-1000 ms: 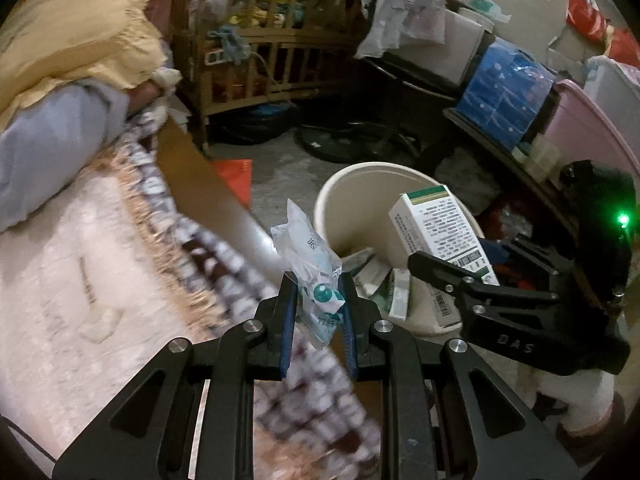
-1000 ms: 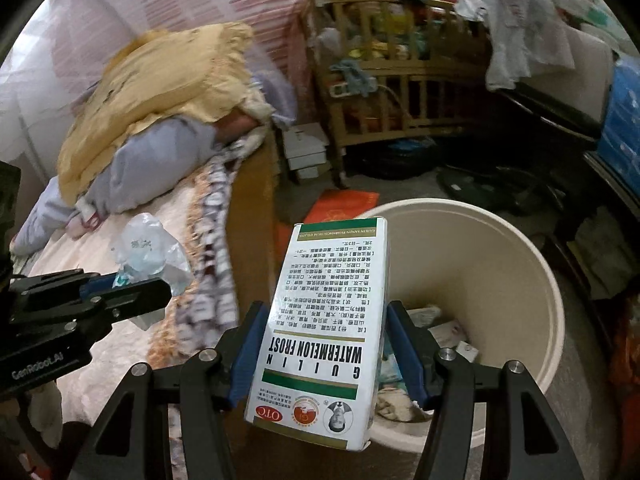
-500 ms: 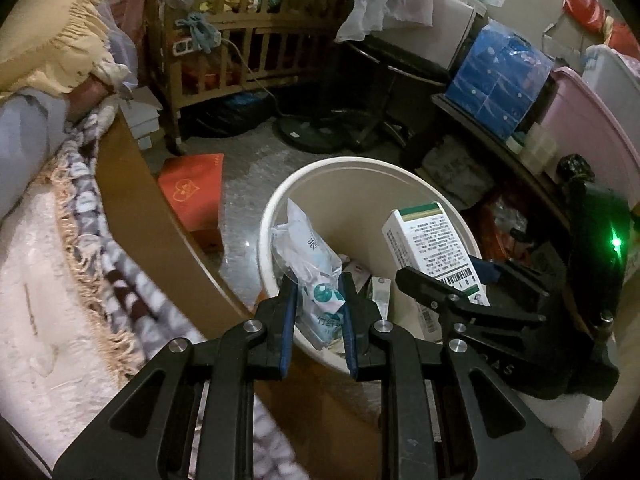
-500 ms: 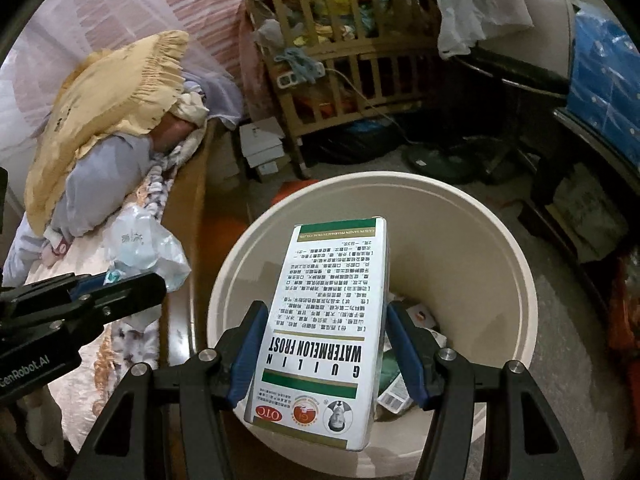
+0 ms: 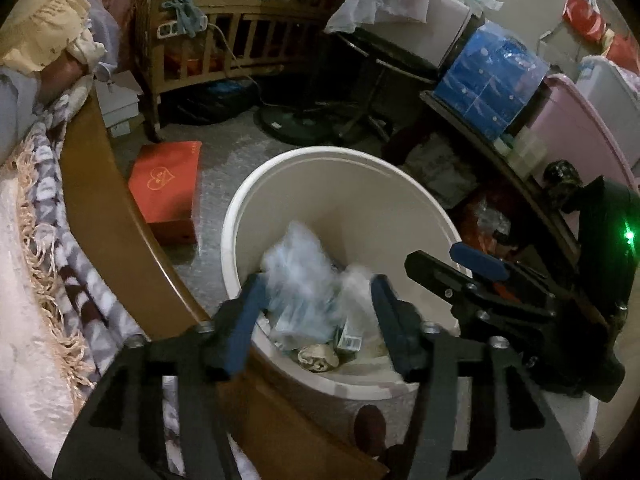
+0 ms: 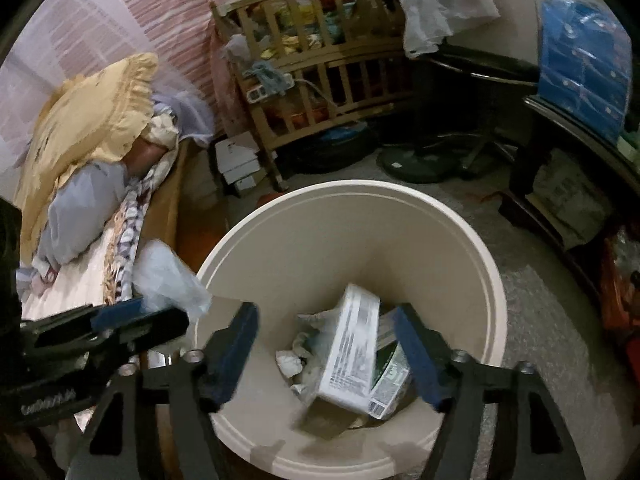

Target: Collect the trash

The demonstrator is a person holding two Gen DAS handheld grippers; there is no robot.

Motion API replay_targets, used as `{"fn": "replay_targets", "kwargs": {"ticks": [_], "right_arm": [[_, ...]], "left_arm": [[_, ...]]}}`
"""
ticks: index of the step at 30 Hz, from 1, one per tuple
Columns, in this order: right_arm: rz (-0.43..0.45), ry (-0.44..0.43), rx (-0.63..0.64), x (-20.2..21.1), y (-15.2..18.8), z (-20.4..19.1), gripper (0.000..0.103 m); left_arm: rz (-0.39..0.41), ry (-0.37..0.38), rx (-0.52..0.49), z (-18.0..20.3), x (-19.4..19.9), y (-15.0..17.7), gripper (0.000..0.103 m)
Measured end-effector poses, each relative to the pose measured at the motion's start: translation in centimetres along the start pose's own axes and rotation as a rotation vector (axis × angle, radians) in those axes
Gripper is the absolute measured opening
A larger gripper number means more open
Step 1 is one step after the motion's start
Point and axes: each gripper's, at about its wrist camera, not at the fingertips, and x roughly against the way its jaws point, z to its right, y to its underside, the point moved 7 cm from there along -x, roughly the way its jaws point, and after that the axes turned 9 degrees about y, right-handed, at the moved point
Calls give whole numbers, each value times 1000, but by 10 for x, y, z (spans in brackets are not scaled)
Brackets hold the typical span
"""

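Plastic wrapper (image 5: 304, 280) (blurred) between opening jaws, over bin (image 5: 236, 232)

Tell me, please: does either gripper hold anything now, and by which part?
Nothing is held. The left gripper is opening, and the plastic wrapper drops blurred between its fingers. The right gripper is opening too; the medicine box falls into the bin.

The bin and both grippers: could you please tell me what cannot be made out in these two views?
- Plastic wrapper: left wrist view, motion blur hides its print and whether it touches the pads.
- White box: right wrist view, print too blurred to read.
- Bin bottom: covered by trash in both views.
- Bin near rim: hidden behind the left gripper and right gripper, both opening.
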Motion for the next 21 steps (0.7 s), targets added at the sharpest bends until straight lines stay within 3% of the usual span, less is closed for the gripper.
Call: {"fn": "replay_targets", "kwargs": {"ticks": [7, 13, 21], "right_arm": [[27, -5, 5, 13, 2, -6, 72], [123, 36, 65, 45, -2, -26, 74], [218, 64, 98, 90, -8, -46, 76]], "left_arm": [[31, -80, -8, -5, 22, 5, 57], [134, -174, -39, -5, 63, 11, 57], [263, -233, -74, 0, 118, 15, 57]]}}
